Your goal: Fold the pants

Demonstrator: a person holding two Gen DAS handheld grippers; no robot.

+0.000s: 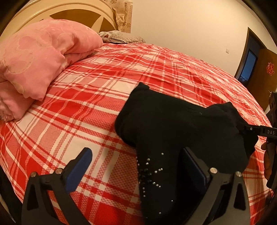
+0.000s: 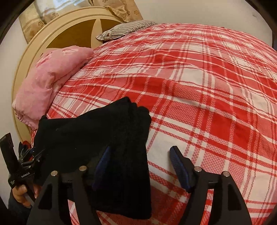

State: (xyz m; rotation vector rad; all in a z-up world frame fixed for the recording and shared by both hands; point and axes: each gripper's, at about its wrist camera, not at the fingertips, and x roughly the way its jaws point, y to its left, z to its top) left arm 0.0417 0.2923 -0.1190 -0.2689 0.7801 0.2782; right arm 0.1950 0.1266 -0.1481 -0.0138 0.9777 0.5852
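Black knit pants with rhinestone studs [image 1: 173, 121] lie bunched, partly folded, on the red plaid bed [image 1: 103, 86]. Left tool [image 1: 136, 166] and right tool [image 2: 140, 166] both gape apart, gripping nothing. Next, likely: clamp an edge, fold over.

The pants [image 1: 173, 121] are plain black, with small silver studs scattered in a starburst on one part near the lower edge of the left wrist view. They lie on a bedspread [image 1: 103, 86] checked in red, pink and white, the pink squares finely dotted and crossed by thin white lines. A folded quilt [image 1: 39, 57] is soft pink with paler pink flower outlines. The headboard [image 2: 57, 34] is cream with tan-brown panels. A pillow [image 2: 124, 28] is grey-striped with a small red motif. The curtain [image 1: 123, 15] is beige with brown flowers. The left tool [image 1: 136, 164] and right tool [image 2: 140, 166] are black with blue pads. The door [image 1: 266, 72] is brown, carrying a red ornament.
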